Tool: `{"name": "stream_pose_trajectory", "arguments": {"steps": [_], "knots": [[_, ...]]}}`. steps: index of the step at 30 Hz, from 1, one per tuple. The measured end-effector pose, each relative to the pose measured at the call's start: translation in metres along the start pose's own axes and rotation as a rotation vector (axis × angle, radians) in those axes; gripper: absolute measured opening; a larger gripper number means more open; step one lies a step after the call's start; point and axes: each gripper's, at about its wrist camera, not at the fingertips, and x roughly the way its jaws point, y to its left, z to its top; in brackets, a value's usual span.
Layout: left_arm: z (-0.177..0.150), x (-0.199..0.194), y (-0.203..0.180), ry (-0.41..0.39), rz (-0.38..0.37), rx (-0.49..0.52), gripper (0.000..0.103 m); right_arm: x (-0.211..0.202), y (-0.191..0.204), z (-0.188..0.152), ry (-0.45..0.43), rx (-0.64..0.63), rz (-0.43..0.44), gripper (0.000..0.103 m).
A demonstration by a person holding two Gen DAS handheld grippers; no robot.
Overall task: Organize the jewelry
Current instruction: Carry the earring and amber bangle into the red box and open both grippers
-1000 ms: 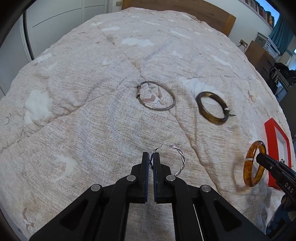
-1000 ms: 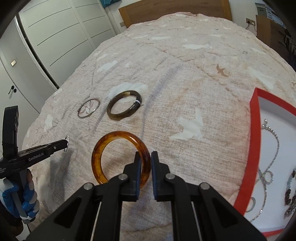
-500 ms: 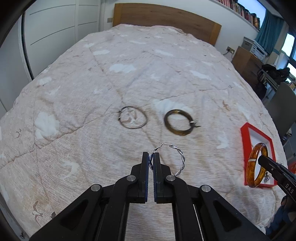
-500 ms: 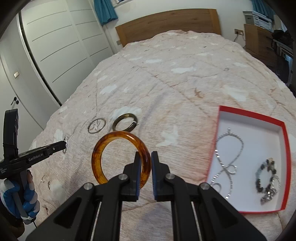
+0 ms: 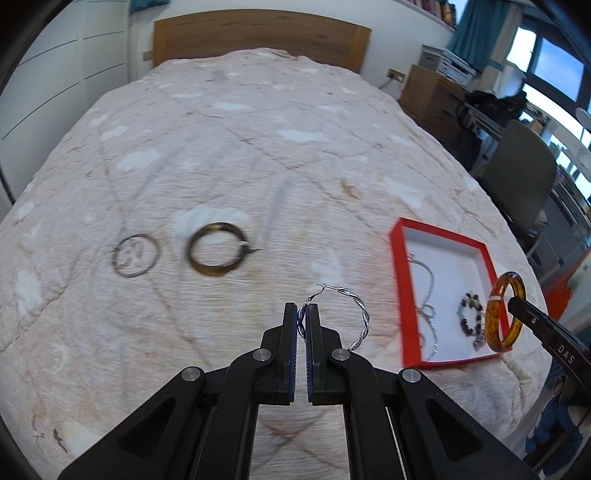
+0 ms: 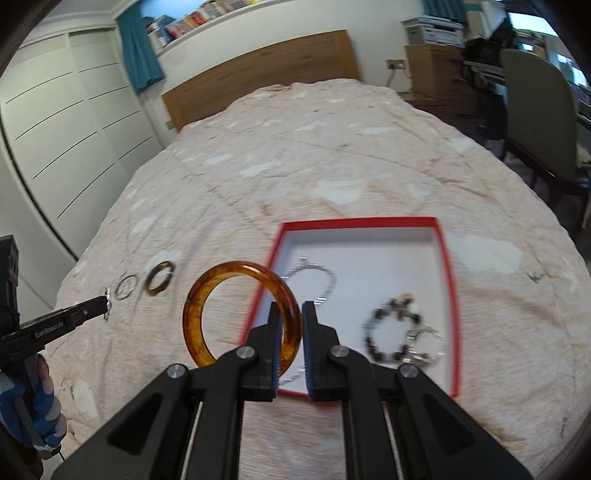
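Observation:
My left gripper (image 5: 302, 312) is shut on a twisted silver hoop earring (image 5: 357, 312) and holds it above the bedspread. My right gripper (image 6: 290, 314) is shut on an amber bangle (image 6: 199, 302), held above the near left edge of a red box (image 6: 448, 295). The box holds a silver necklace (image 6: 325, 280) and a dark beaded bracelet (image 6: 395, 332). In the left wrist view the box (image 5: 400, 295) is at right, with the amber bangle (image 5: 496, 321) and right gripper (image 5: 511, 302) over its right side. A dark bangle (image 5: 216, 254) and a thin silver bangle (image 5: 135, 255) lie on the bed.
The pale patterned bedspread (image 5: 258, 147) covers the whole bed, with a wooden headboard (image 5: 258, 33) at the far end. White wardrobe doors (image 6: 55, 129) stand on the left. A chair (image 6: 535, 118) and wooden drawers (image 6: 432, 70) stand on the right.
Both grippers have risen and swung right, each keeping its jewelry. The red box has come fully into both views, and the amber bangle now hangs over it.

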Motion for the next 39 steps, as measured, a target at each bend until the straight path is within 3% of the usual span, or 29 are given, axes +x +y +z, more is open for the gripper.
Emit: {"name": "stream_pose_trajectory", "arguments": {"steps": [8, 17, 39], "knots": [[0.003, 0.038, -0.059, 0.059, -0.087, 0.091, 0.004, 0.012, -0.052, -0.006, 0.018, 0.057, -0.109, 0.009], [0.001, 0.074, -0.102, 0.112, -0.162, 0.155, 0.004, 0.034, -0.074, -0.013, 0.070, 0.043, -0.152, 0.009], [0.003, 0.120, -0.139, 0.173, -0.183, 0.211, 0.004, 0.072, -0.081, -0.006, 0.101, 0.009, -0.141, 0.010]]}}
